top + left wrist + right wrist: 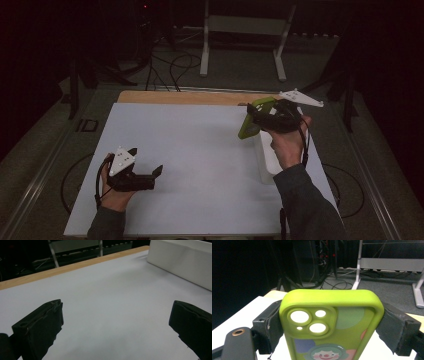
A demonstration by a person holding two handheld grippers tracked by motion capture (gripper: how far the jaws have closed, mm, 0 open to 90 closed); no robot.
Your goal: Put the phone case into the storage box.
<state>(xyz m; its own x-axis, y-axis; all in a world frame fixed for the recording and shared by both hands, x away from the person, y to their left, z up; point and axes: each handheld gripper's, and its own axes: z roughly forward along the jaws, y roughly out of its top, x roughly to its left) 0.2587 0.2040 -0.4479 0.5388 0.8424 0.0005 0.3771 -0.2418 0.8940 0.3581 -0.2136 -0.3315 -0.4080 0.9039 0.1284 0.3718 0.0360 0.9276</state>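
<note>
In the high view, a dark sleeve (pixel 307 205) fills the bottom right corner, nearest the camera. Its hand (pixel 287 145) is raised over the right side of the table (pixel 200 165). This hand holds the right gripper (pixel 254 116), whose jaws are closed on a lime green phone case (pixel 252 119). The case is lifted above the table, near the far right edge, and tilts with its top end away from the person. A white box (pixel 266 160) sits on the table just below that hand. At the lower left, the other hand (pixel 116 192) holds the left gripper (pixel 146 161) low over the white table surface. Its jaws stand well apart and have nothing between them.

In the left gripper view, the two black jaws rise from the bottom corners, wide apart, with bare white table between them. The long white box (pixel 182 260) lies at the upper right. A wooden edge strip (pixel 65 268) runs along the far side of the table.

In the right gripper view, the phone case (pixel 332 327) stands upright and close, its sides pressed by the jaws on the left and right. It shows three round camera openings at its upper left. A cartoon clown face is printed near its lower end. Behind it are a dark floor, tangled cables (pixel 334 285) and a white metal stand (pixel 387 265).
</note>
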